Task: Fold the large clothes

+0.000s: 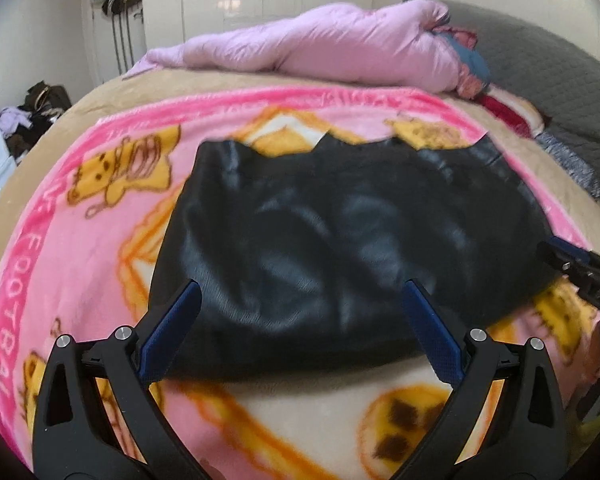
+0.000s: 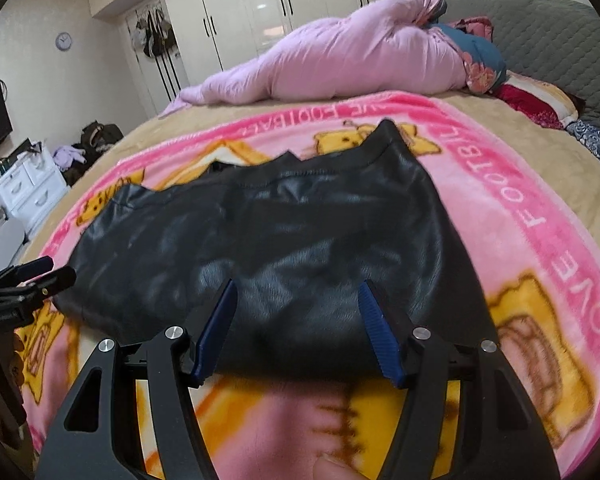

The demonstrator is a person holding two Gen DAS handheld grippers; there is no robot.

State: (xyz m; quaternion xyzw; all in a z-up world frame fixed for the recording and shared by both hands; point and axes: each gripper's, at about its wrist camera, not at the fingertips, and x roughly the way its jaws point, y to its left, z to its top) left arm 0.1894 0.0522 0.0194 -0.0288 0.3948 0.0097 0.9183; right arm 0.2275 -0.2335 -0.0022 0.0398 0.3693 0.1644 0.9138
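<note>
While the glossy black leather-look garment [image 1: 340, 240] lies folded into a broad slab on the pink cartoon fleece blanket [image 1: 80, 240] at frame centre, left gripper [image 1: 300, 296] and right gripper [image 2: 296, 292] gape empty above its near edge; further folds probably remain.

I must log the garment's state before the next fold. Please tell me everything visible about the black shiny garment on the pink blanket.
The black, glossy, leather-like garment lies flat on the pink cartoon-printed fleece blanket, apparently already folded into a broad, rounded block. Its surface shows soft creases and pale reflections. The far edge is uneven, with pointed corners and a stitched hem. Both the left gripper and the right gripper hover open at its near edge, not gripping it. Nothing else lies on it.
</note>
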